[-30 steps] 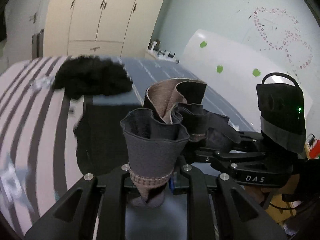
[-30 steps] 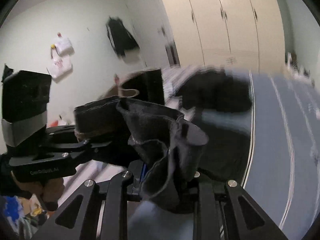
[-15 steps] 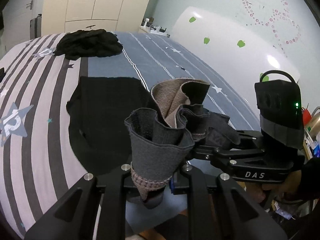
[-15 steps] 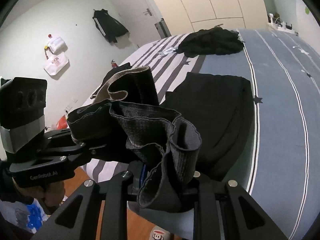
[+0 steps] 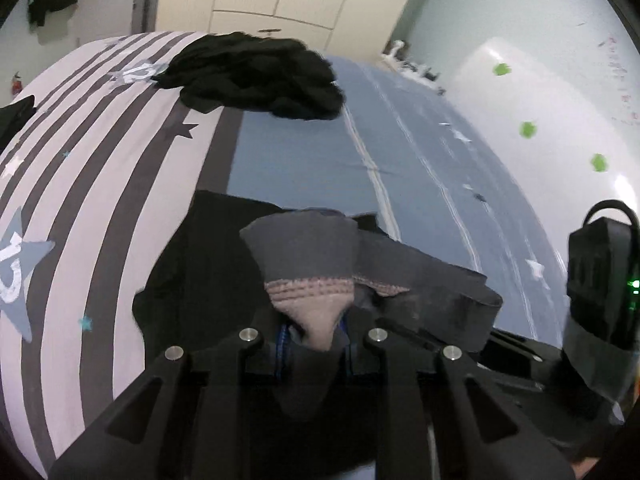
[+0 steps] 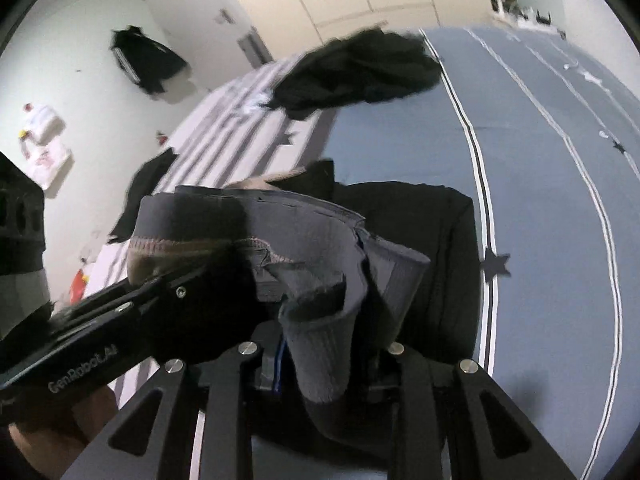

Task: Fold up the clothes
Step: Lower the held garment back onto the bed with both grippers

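A dark grey garment is pinched at its waistband by the left gripper and the right gripper, held taut above the bed, apparently so its edges can be aligned over the black cloth beneath.

Dark grey knit garment with tan stitched hem, bunched, held aloft between both grippers, above flat black garment on bed.

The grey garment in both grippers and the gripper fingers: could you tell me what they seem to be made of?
Grey garment: looks like a soft, matte knit, given its limp folds, fine ribbing in the right wrist view and a stitched tan hem; the fibre is unclear. Gripper fingers: rigid matte black, likely plastic, with shiny metal screw heads.
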The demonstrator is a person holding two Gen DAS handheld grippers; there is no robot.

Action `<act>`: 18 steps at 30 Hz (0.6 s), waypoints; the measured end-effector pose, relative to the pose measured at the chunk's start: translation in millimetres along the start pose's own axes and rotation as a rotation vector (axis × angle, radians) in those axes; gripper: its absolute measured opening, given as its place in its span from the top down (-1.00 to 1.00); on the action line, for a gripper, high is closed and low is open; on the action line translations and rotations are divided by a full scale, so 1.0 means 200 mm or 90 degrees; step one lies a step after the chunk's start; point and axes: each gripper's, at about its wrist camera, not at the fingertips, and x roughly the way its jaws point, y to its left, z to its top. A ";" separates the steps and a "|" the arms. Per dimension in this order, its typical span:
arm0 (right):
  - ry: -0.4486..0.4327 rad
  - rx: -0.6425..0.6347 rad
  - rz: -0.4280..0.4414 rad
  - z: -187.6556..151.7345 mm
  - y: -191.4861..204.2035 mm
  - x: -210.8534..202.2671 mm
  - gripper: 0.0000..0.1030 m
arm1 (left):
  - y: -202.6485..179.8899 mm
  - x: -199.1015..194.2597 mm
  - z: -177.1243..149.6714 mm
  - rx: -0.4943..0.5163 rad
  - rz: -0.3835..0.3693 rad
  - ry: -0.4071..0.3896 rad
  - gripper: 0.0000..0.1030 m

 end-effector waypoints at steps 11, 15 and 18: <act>0.064 0.046 -0.060 0.20 -0.13 0.37 0.50 | 0.09 0.36 0.12 -0.031 0.051 0.046 0.68; 0.074 0.040 -0.060 0.23 -0.15 0.43 0.46 | 0.12 0.40 0.15 -0.025 0.045 0.046 0.68; 0.071 0.038 -0.060 0.27 -0.16 0.45 0.45 | 0.12 0.41 0.18 -0.022 0.043 0.044 0.67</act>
